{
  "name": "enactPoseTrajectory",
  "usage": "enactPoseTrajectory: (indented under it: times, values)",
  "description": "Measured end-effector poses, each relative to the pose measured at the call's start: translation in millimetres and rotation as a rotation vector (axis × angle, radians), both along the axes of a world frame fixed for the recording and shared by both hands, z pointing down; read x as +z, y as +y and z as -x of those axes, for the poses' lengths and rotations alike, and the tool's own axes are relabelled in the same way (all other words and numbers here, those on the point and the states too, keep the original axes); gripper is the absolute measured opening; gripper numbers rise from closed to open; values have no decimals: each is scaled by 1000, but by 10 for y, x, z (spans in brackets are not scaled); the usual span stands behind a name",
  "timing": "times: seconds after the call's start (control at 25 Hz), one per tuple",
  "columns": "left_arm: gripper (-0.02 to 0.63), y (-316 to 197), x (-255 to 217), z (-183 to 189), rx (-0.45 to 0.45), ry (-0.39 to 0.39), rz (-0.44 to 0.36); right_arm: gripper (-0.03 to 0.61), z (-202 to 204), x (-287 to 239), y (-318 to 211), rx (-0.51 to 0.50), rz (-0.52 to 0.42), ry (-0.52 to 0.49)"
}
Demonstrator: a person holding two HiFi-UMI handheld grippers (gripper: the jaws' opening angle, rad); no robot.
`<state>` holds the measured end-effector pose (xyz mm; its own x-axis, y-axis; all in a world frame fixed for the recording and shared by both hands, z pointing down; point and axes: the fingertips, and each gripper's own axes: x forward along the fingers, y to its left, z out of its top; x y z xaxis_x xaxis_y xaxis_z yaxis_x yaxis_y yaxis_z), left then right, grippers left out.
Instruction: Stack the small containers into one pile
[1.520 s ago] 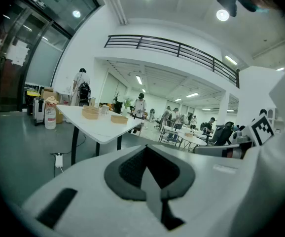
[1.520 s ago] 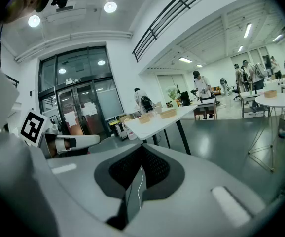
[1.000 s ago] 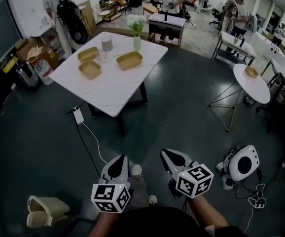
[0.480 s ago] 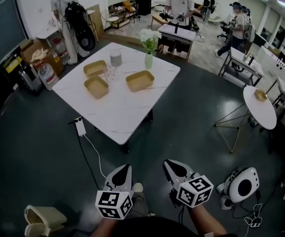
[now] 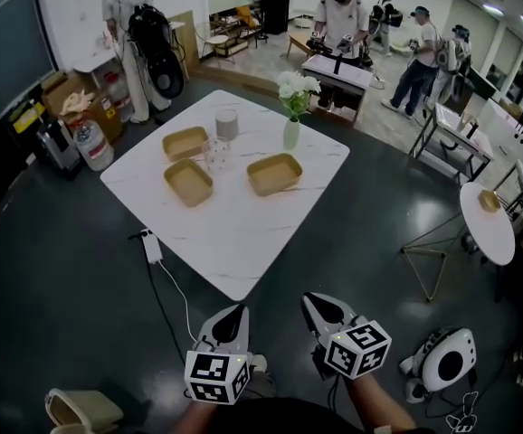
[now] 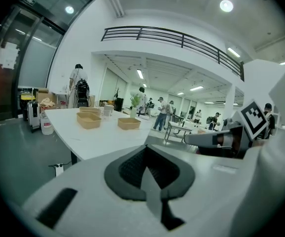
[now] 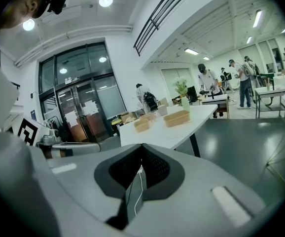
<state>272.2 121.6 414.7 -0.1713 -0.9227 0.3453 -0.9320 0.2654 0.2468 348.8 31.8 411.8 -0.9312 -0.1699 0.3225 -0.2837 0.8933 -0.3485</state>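
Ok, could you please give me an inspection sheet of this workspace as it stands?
Surface: white table, marbled top.
Job's things: three tan containers, apart, unstacked.
Clutter: flower vase, grey cup, clear glass among them.
Grippers: left gripper and right gripper shut, empty, over the floor short of the table.
Cables: white cable and adapter on the floor by the table.
Surroundings: people in the background; round table at right.

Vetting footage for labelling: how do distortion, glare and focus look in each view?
Head view: fisheye bends the room, corners go dark, the tan containers on the white table stay sharp. Left gripper view: heavy round vignette, the left gripper close to the lens looks soft. Right gripper view: ceiling lamps flare, the glossy floor mirrors light.
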Motion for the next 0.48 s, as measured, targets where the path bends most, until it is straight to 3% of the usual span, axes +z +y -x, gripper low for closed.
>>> enactPoseTrajectory:
  times: [0.48]
  values:
    - [-9, -486, -79, 397, 78, -33, -8, -3, 534, -17, -427, -2, -38, 47]
